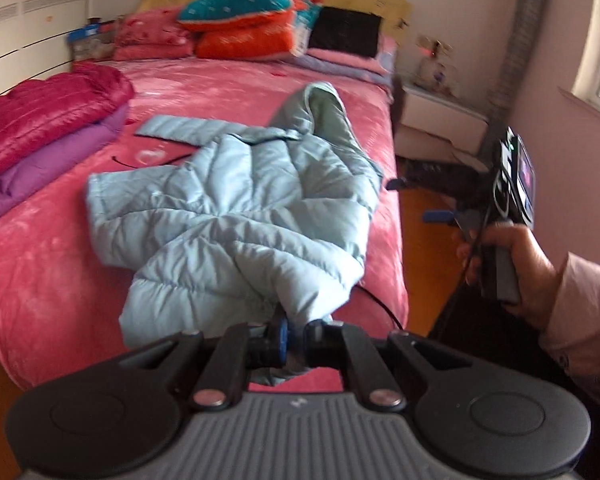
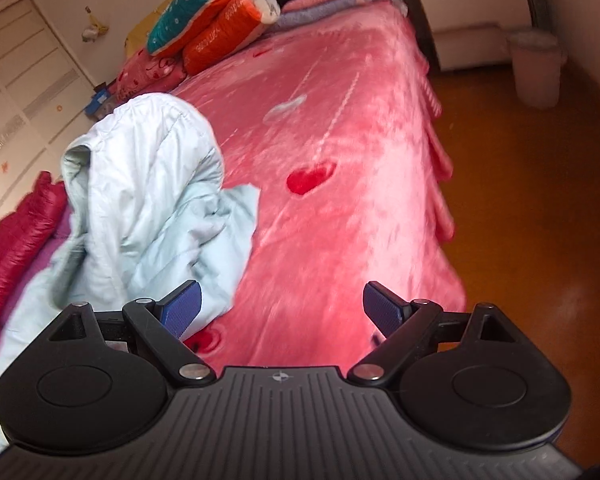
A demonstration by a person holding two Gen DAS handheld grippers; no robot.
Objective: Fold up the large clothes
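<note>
Two grippers: one busy, one idle.
Left gripper (image 1: pixel 294 338): fingers pinched together on a bunch of fabric at the near edge of the pale blue puffer jacket (image 1: pixel 236 216); whether that bunch is hem or cuff cannot be told.
Right gripper (image 2: pixel 281 310): blue pads (image 2: pixel 182 308) spread wide apart, nothing between them, hovering over the pink bedspread (image 2: pixel 340 152) near the bed's edge, just beside the jacket.
Jacket position: crumpled on the bed, hood (image 1: pixel 320 108) toward the pillows, one sleeve (image 1: pixel 176 128) lying flat toward the folded magenta and purple garments (image 1: pixel 40 140).
Handling, as a guess: light, soft and lofty; the quilted shell looks slick, so a shallow pinch may slip and folds may spring back.
Where to grip: seams, hem corners, cuffs or shoulder points, taking in both layers, not the puffy panel middles.
Left wrist view only: the whole jacket outline, the right hand (image 1: pixel 512 264) holding its gripper off the bed's side, a black cable (image 1: pixel 380 304) trailing by the jacket.
Right wrist view only: the hood standing up in a mound (image 2: pixel 148 168), red heart prints, a pink bin (image 2: pixel 536 68) on the floor.
</note>
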